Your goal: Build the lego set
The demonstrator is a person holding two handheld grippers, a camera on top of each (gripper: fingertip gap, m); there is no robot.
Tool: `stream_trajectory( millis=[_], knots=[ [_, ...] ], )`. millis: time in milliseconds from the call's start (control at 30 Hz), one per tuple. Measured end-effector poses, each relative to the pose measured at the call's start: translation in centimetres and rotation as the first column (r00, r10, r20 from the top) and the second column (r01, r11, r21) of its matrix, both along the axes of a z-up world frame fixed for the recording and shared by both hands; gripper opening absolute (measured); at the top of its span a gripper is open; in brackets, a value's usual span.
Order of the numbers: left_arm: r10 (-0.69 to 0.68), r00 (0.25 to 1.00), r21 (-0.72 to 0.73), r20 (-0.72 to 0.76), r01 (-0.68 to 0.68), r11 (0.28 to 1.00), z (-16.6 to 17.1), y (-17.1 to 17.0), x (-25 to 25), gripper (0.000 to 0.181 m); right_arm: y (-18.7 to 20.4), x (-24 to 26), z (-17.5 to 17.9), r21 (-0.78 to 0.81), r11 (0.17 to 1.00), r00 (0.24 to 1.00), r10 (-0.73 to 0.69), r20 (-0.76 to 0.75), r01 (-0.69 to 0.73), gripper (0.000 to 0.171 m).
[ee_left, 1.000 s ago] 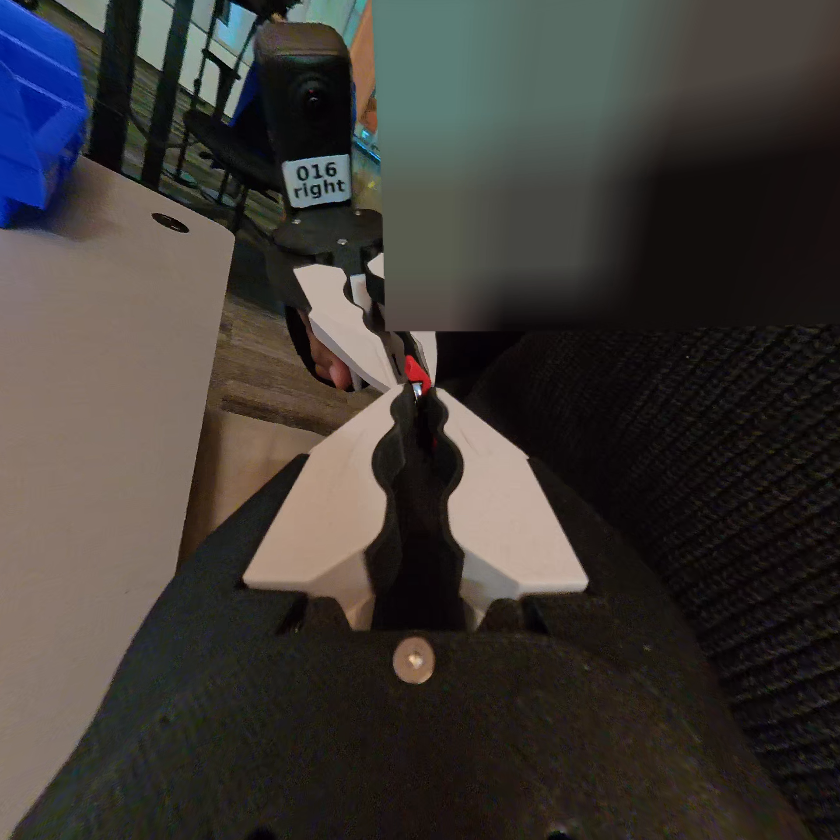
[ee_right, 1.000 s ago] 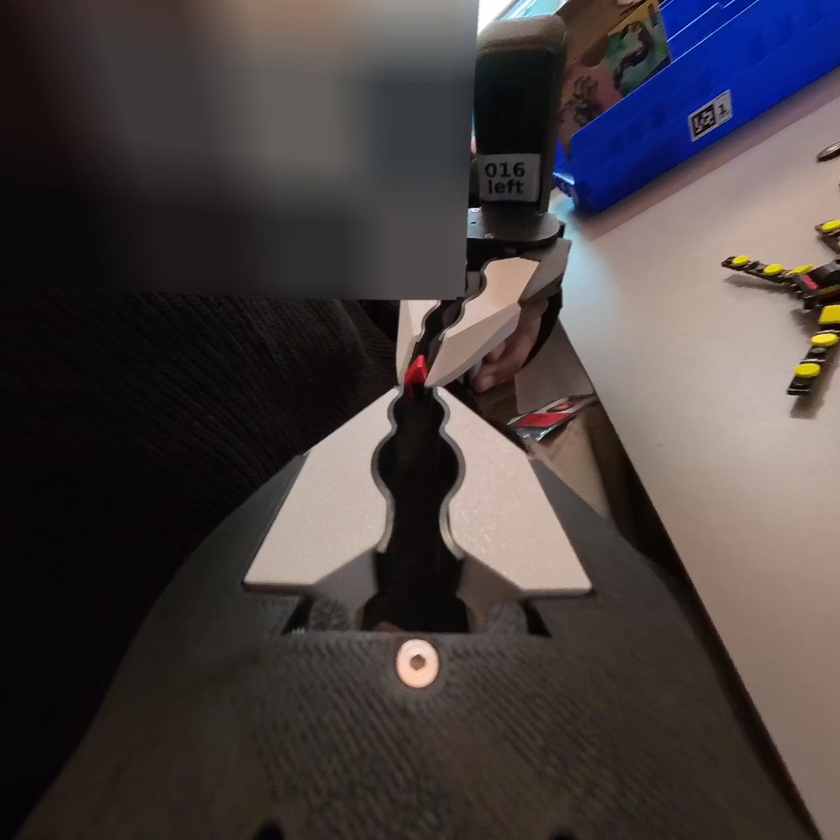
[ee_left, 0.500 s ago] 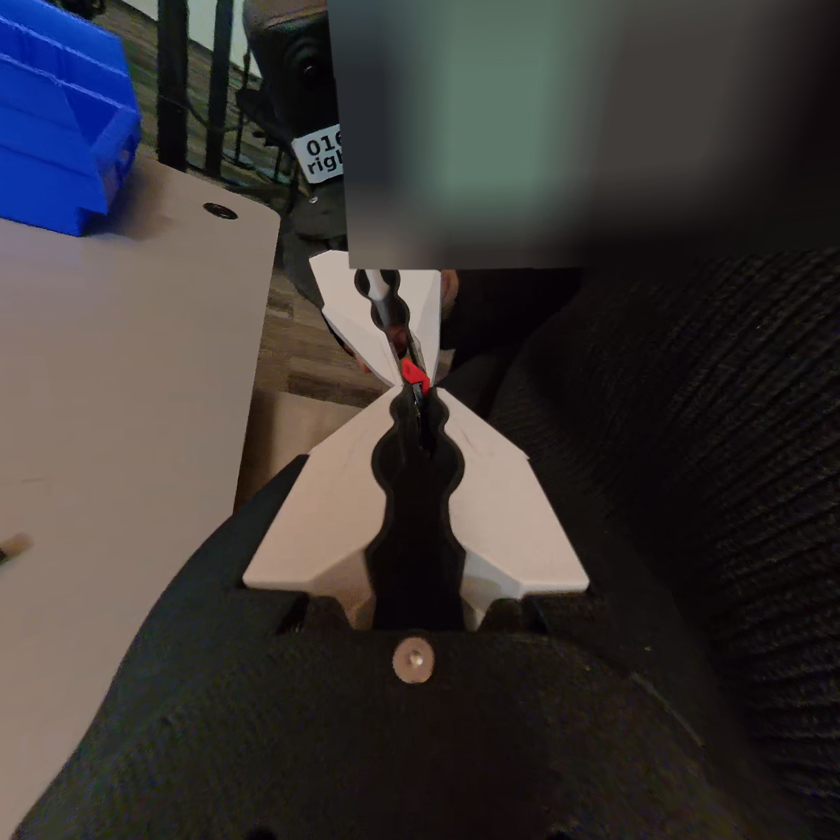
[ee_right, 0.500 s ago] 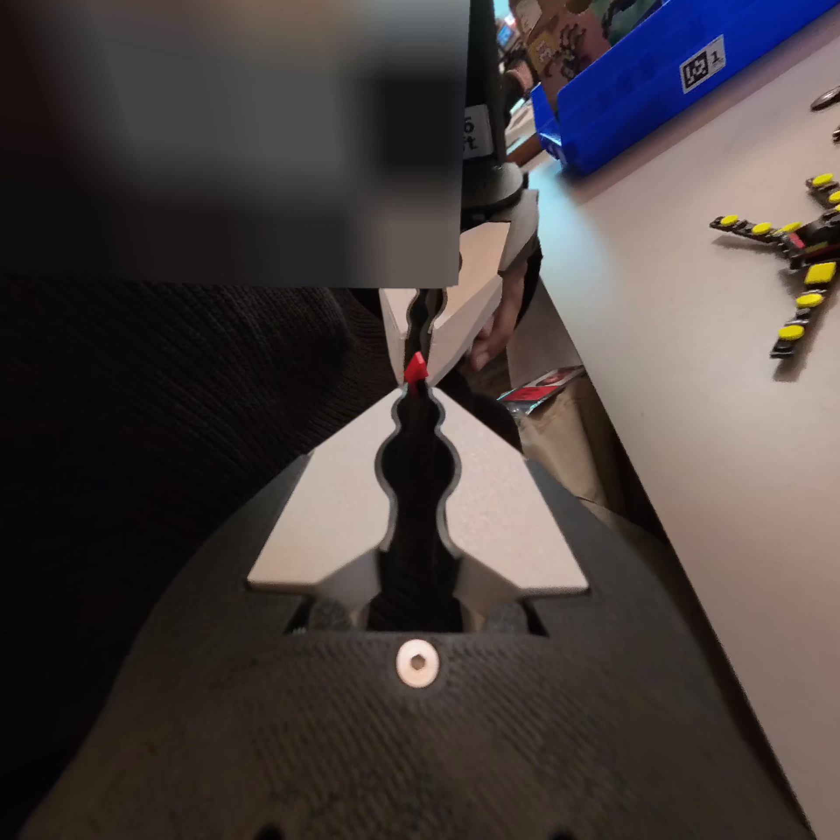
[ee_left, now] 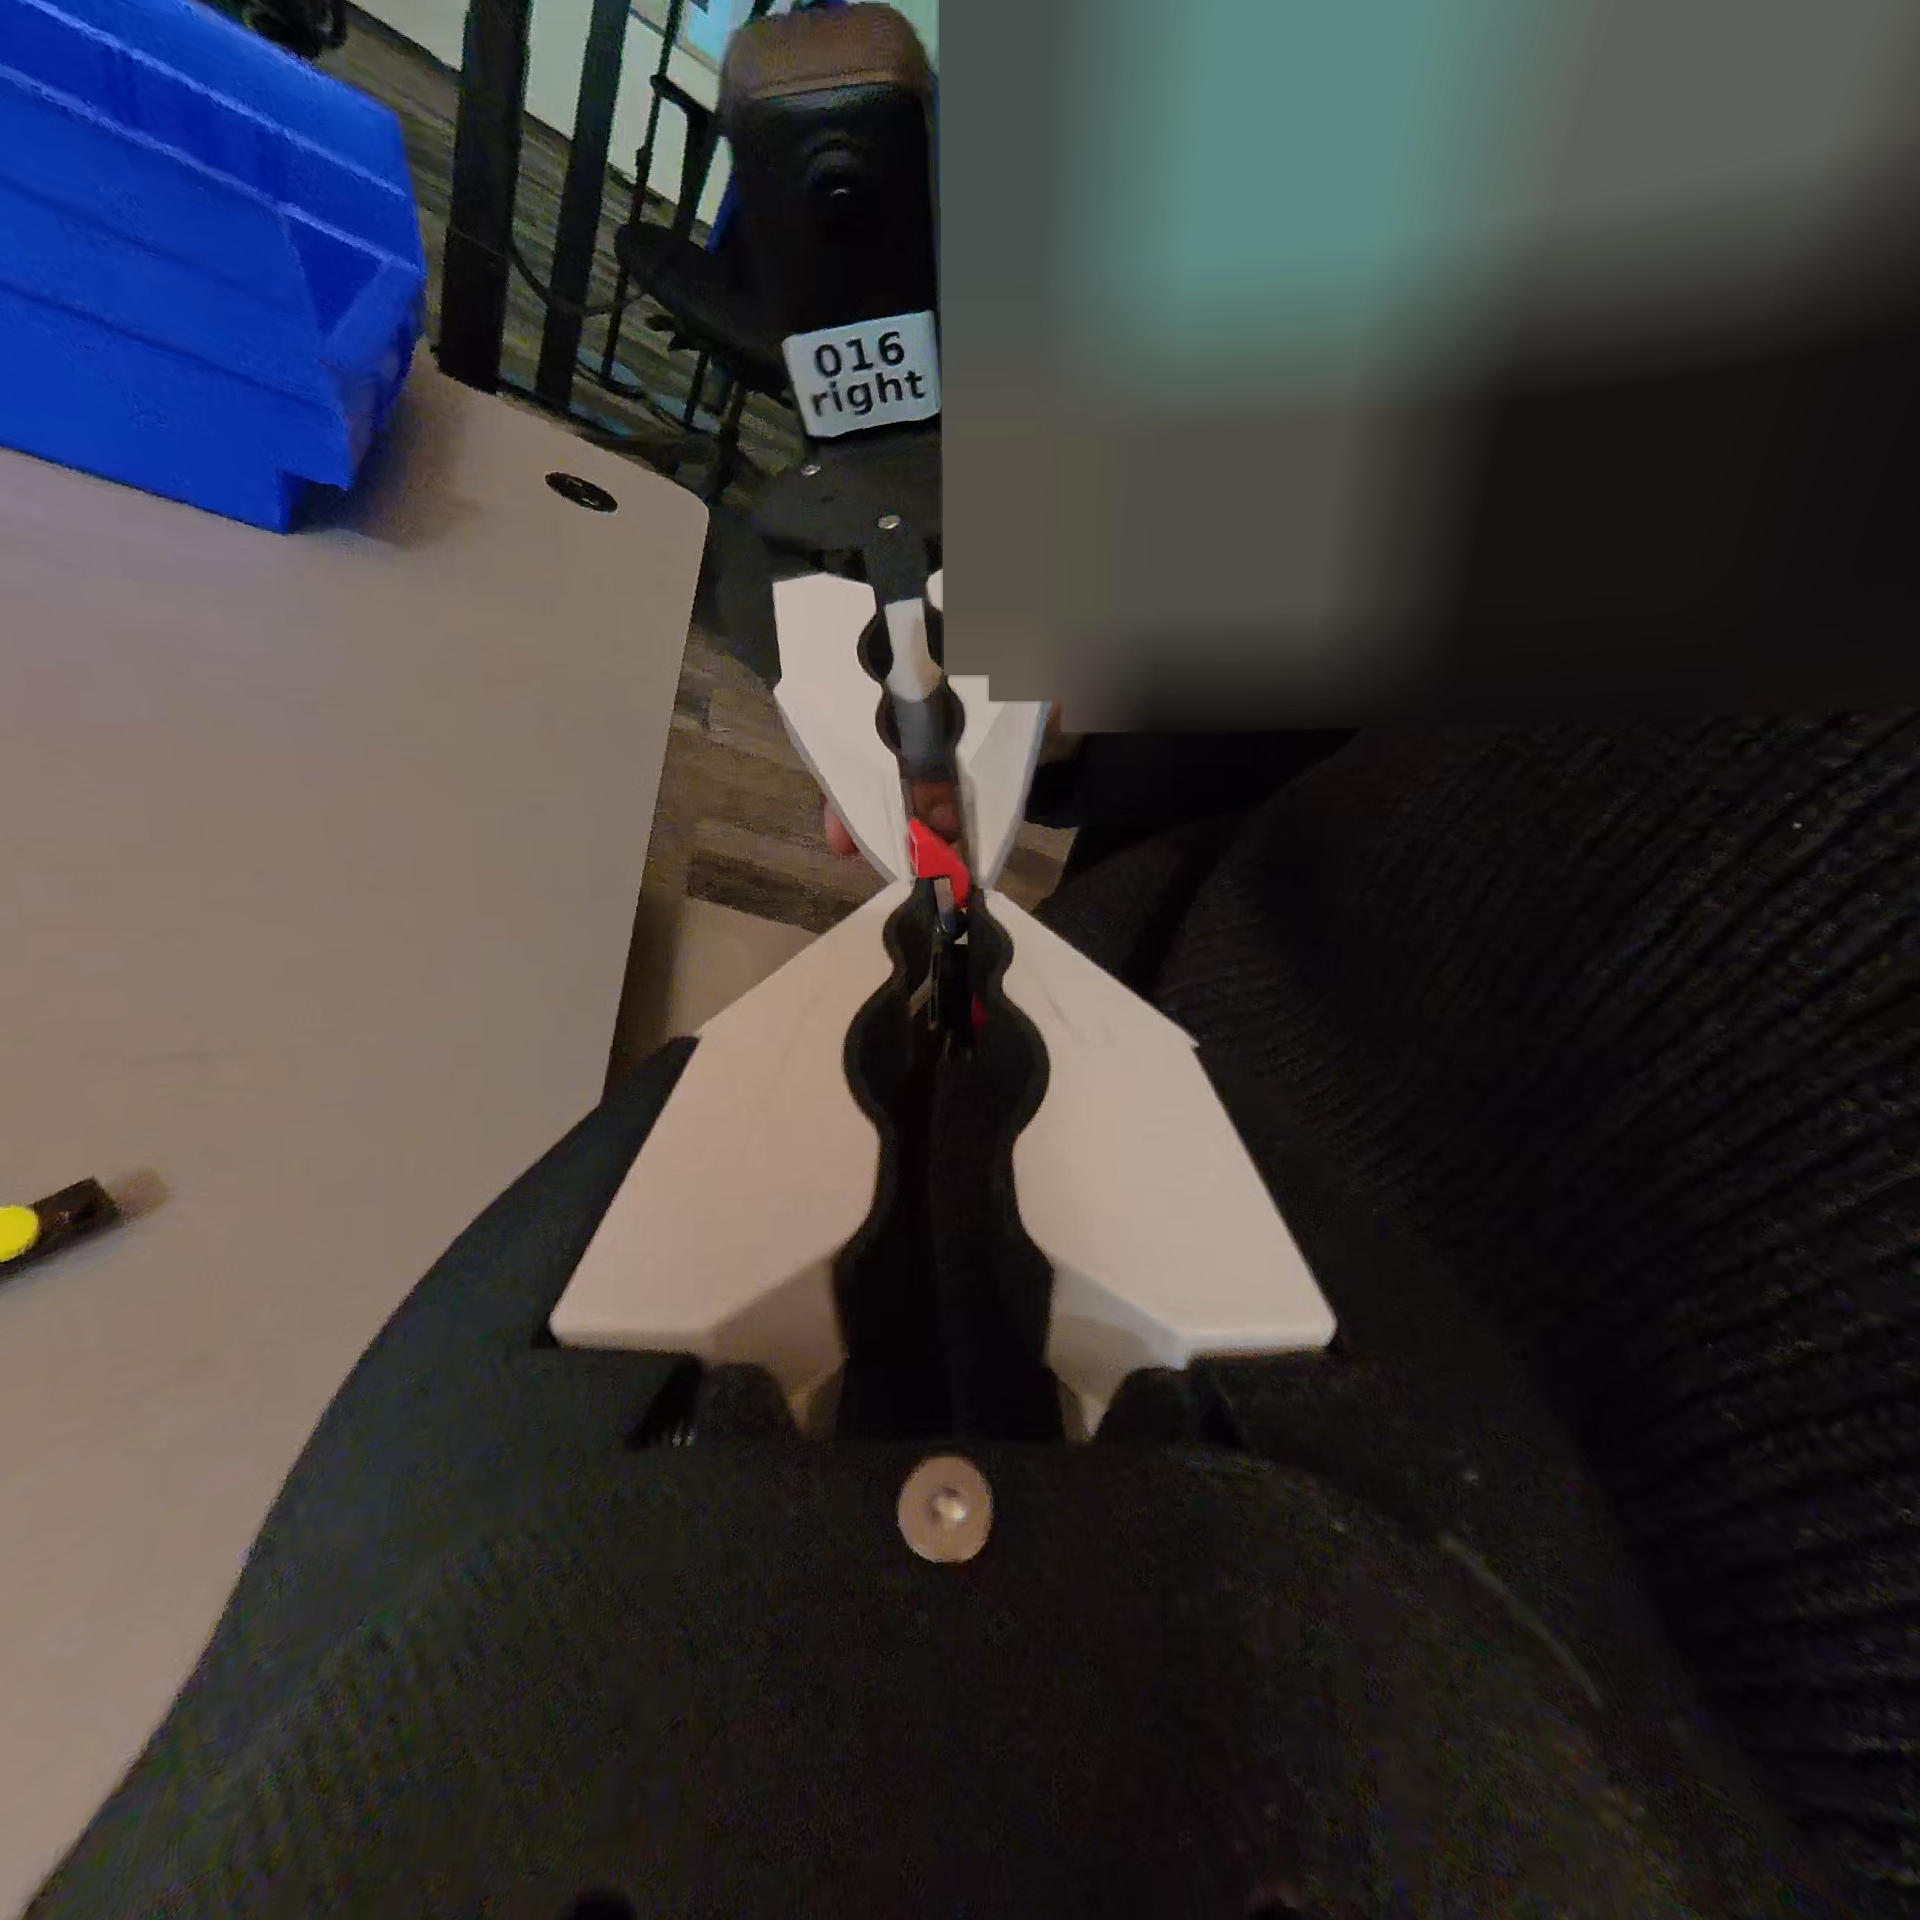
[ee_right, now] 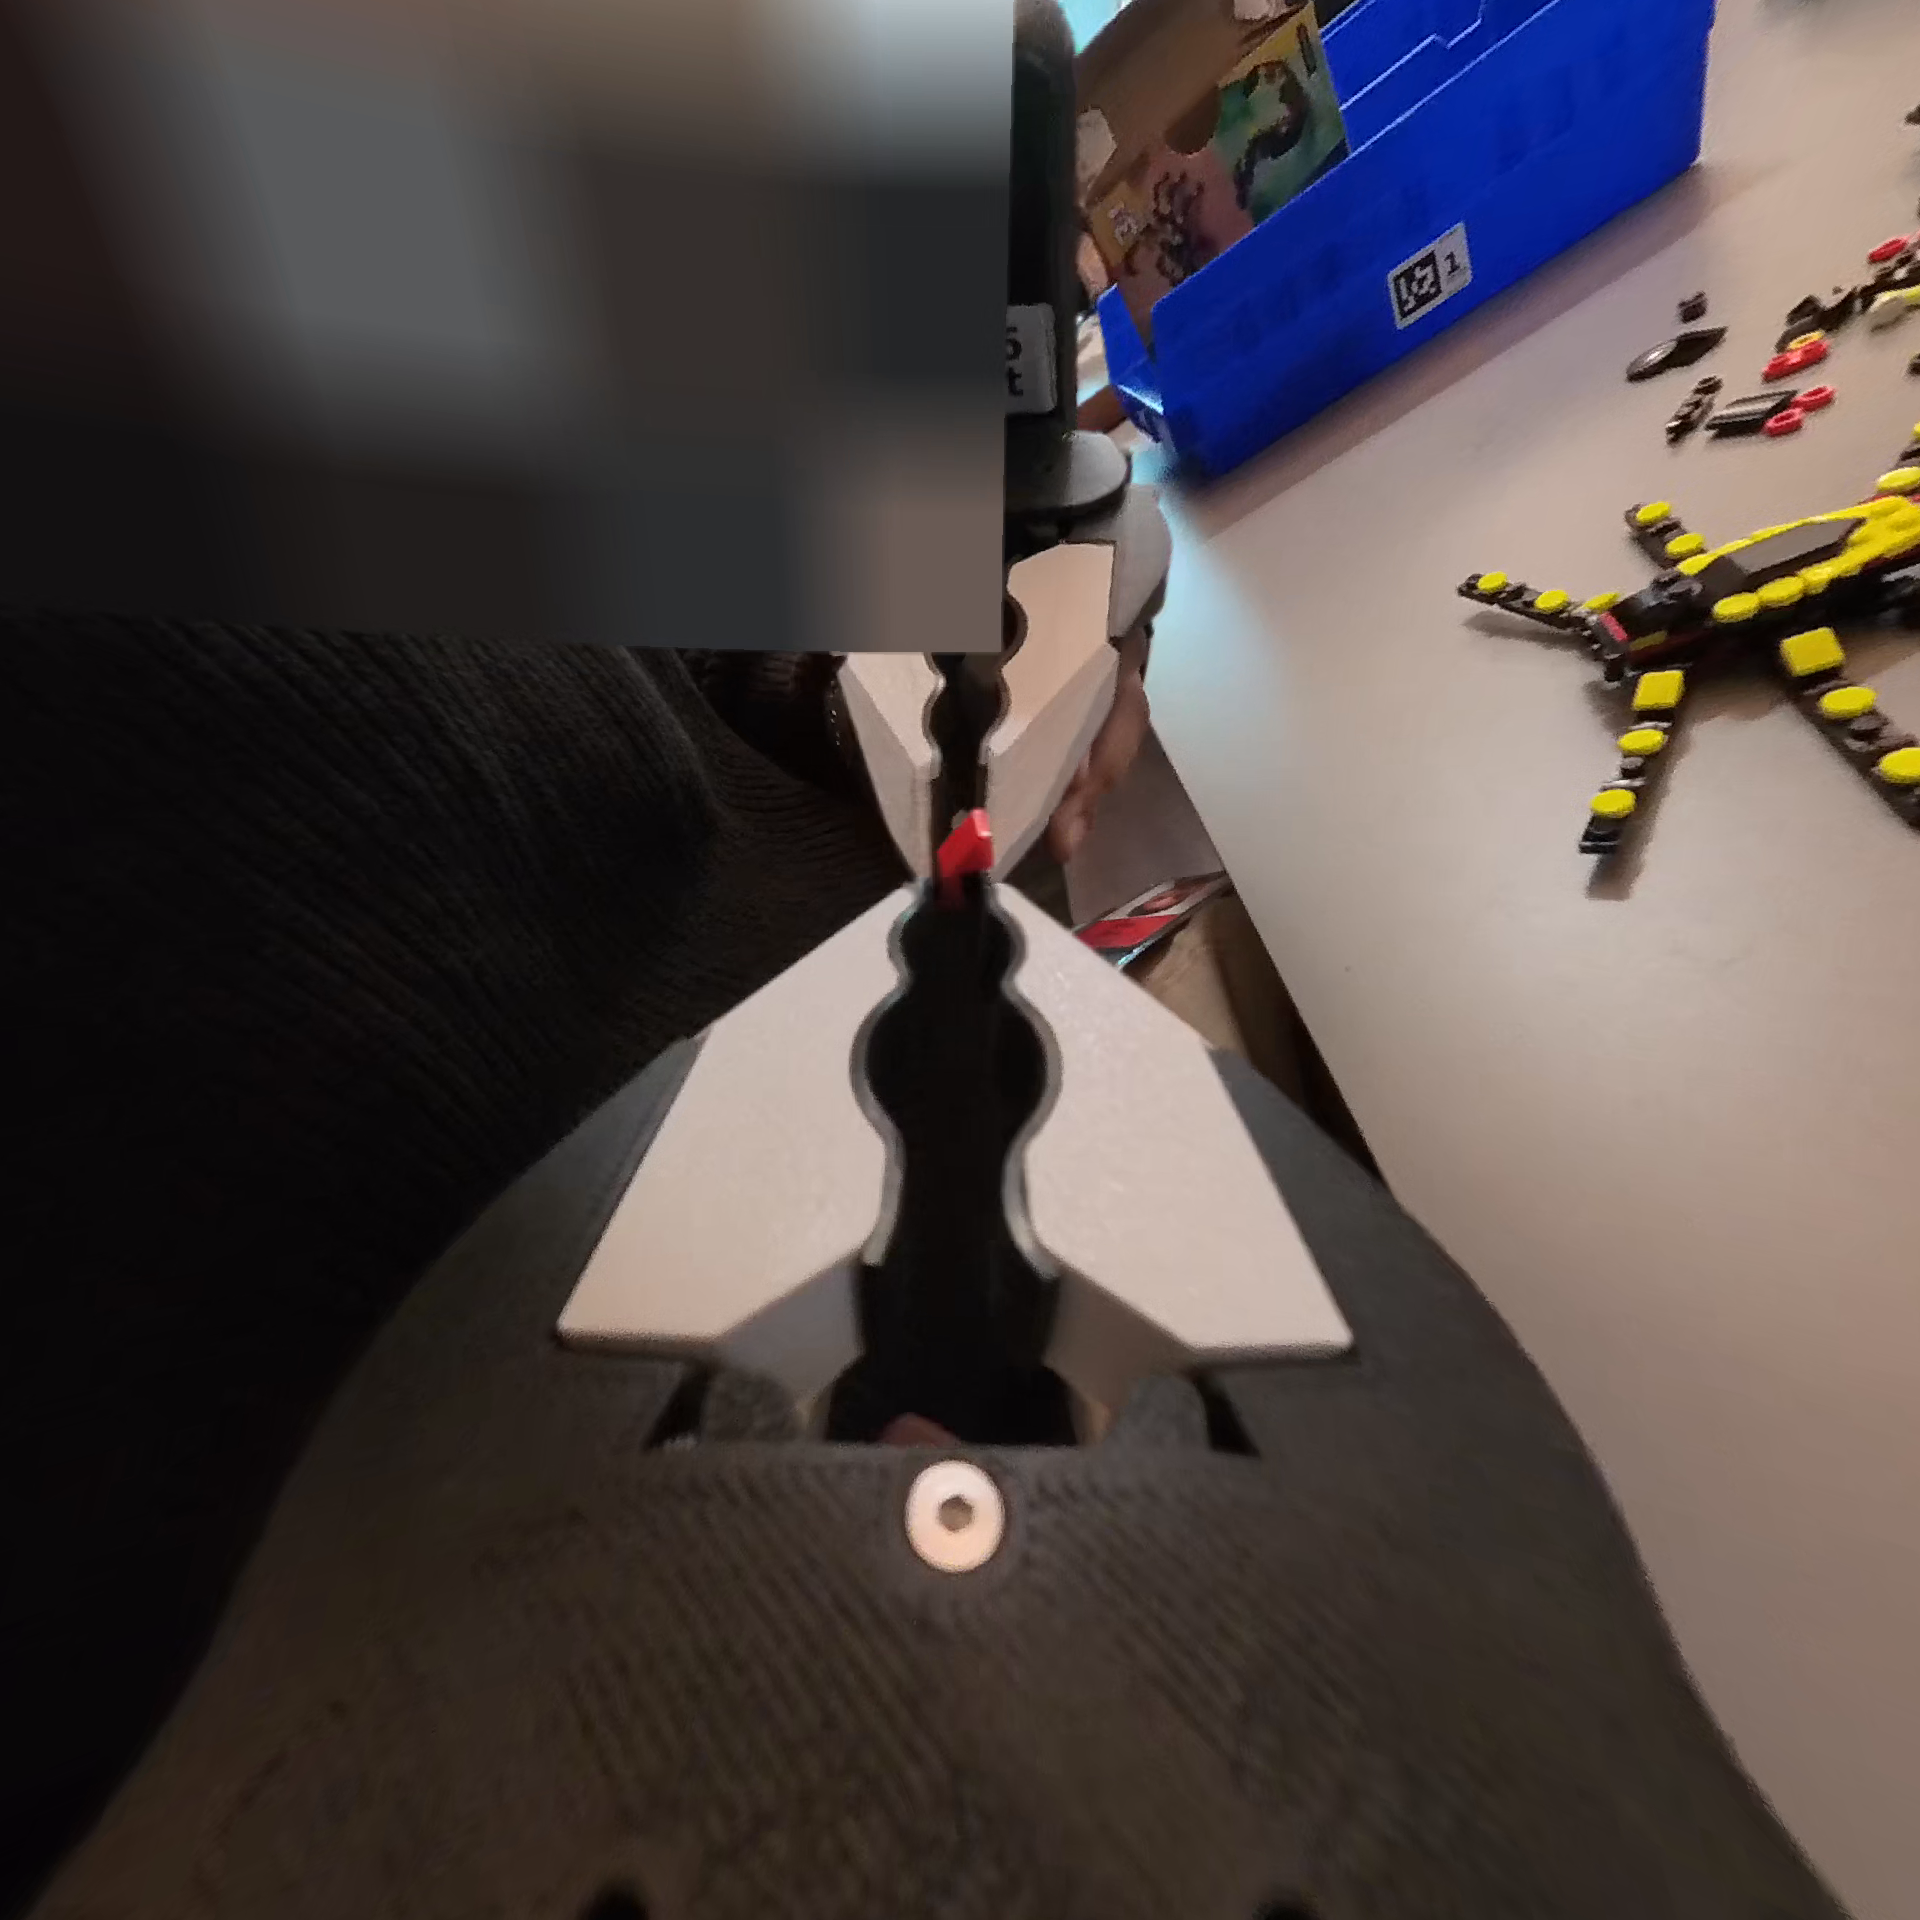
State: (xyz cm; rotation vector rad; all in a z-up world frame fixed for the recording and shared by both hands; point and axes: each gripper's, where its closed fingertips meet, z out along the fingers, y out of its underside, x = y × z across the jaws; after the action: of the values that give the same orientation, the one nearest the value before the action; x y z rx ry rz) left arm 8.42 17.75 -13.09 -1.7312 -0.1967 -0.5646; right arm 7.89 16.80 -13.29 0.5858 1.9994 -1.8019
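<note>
**Two grippers met tip to tip over a small red piece**

The left gripper (ee_left: 943, 902) and the right gripper (ee_right: 951, 896) were held off the edge of the pale grey surface (ee_right: 1558, 987), in front of a person in a dark knitted garment (ee_left: 1507, 1039). Their white fingertips met point to point. Between the tips sat a small red plastic lego piece (ee_left: 938, 854), with a thin dark piece (ee_left: 948, 940) running back between the left gripper's fingers. Both grippers were clenched on this small assembly; which one gripped the red part itself could not be told.

On the surface to the right in the right wrist view lay a black and yellow lego model with spreading arms (ee_right: 1704, 644), well apart from the grippers. Loose black and red lego pieces (ee_right: 1756, 395) lay farther off, beside a blue plastic bin (ee_right: 1403, 229).
</note>
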Motion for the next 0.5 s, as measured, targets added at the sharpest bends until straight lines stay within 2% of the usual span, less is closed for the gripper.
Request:
stream_trajectory(
  millis=[67, 133, 200, 267, 400, 500],
  knots=[
    [0.022, 0.998, -0.018, 0.064, -0.021, 1.000, -0.5, -0.1, -0.7, 0.002, 0.5, -0.7, 0.6, -0.002, 0.999, 0.997, -0.048, -0.066, 0.048, 0.025],
    [0.017, 0.973, -0.020, 0.230, -0.012, 1.000, -0.8, -0.3, -1.3, 0.001, 1.1, -1.4, 1.1, 0.018, 0.996, 0.977, -0.084, -0.197, 0.089, 0.035],
    [-0.036, 0.897, 0.040, 0.441, 0.020, 0.999, -0.4, -0.5, -1.7, 0.001, 1.1, -1.5, 1.2, 0.053, 0.995, 0.934, -0.059, -0.352, 0.083, 0.043],
    [-0.064, 0.827, 0.048, 0.558, 0.045, 0.998, -0.7, -0.5, -2.0, 0.001, 0.8, -1.3, 0.2, 0.165, 0.984, 0.868, 0.031, -0.496, 0.059, 0.045],
    [-0.079, 0.837, -0.040, 0.542, 0.120, 0.992, -2.2, -0.1, -0.7, 0.002, 0.2, -1.3, -2.3, 0.363, 0.928, 0.675, 0.218, -0.705, 0.080, 0.036],
    [-0.071, 0.834, -0.064, 0.548, 0.126, 0.990, -2.7, 0.0, -0.5, 0.002, -0.3, -0.5, -3.2, 0.417, 0.908, 0.631, 0.300, -0.715, 0.041, 0.030]
  ],
)
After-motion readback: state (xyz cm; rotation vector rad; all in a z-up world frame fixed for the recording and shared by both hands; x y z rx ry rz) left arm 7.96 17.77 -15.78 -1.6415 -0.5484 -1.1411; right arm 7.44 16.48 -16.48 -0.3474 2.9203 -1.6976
